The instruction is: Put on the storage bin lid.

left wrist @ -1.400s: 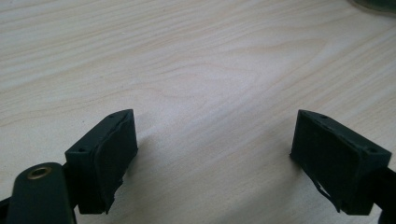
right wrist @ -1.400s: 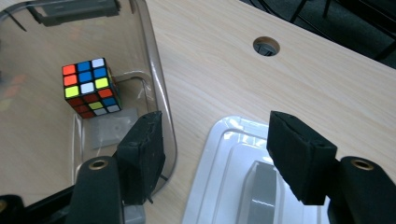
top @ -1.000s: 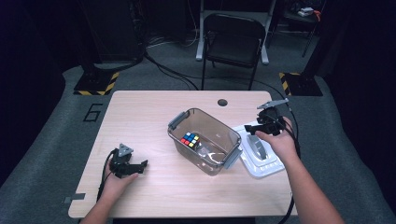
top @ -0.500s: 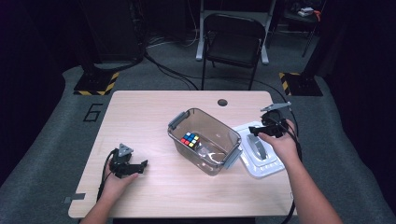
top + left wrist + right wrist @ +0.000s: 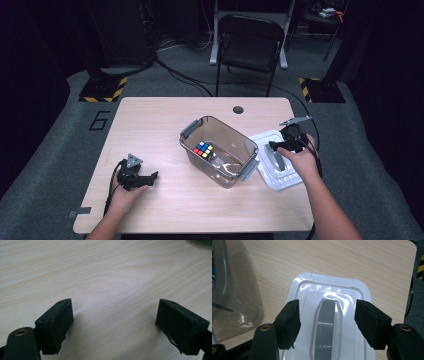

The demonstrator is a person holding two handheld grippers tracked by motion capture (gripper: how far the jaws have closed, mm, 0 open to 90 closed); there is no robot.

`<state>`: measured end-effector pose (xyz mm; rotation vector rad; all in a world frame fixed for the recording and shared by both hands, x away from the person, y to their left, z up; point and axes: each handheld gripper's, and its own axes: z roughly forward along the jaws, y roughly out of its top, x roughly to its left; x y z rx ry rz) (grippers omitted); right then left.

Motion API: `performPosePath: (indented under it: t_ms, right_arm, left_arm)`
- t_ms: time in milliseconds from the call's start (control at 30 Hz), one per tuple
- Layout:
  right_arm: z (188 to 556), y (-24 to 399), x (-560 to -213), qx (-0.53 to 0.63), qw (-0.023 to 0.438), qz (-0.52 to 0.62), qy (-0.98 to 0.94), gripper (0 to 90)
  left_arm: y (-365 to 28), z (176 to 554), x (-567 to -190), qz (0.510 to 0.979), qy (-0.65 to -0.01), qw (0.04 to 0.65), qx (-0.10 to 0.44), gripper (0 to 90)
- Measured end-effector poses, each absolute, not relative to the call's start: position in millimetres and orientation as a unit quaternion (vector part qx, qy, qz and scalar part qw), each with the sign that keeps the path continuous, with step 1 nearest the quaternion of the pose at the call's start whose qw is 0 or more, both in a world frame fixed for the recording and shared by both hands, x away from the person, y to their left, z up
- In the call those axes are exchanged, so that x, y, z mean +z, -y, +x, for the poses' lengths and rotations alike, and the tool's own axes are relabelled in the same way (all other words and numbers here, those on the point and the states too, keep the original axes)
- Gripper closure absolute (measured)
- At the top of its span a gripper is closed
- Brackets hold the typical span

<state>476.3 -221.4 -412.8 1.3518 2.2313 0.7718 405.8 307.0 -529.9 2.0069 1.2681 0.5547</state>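
Step in hand: you're lining up on the white lid (image 5: 329,322) to pick it up by its grey handle (image 5: 325,330); the lid lies flat on the table (image 5: 150,125), just to the right of the clear bin (image 5: 220,150).
Right gripper (image 5: 327,325): about half open, nothing held. Its jaws stand either side of the grey handle with a gap on both sides; the pads don't look to be touching it yet.
Left gripper (image 5: 115,325): wide open and empty, resting low over bare wood at the table's left, well apart from the bin.
Bin: open, with a colour puzzle cube (image 5: 204,149) and some small clear item inside; grey latches at both ends.
Next move, as I judge it: settle down a little more so the pads bracket the handle's middle, then close squarely on it.
Watch for: the glossy lid sliding if you pinch off-centre, and its near edge catching the bin's latch (image 5: 248,169) as you lift it.
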Motion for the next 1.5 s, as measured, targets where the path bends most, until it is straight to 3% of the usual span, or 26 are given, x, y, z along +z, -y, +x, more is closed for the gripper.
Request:
performPosePath:
  t_ms: [1500]
  right_arm:
    - [481,232,-467,0.244,0.177,0.536,-0.788,41.7]
  left_arm:
    - [-307,406,-530,0.773,-0.487,0.345,0.214,14.2]
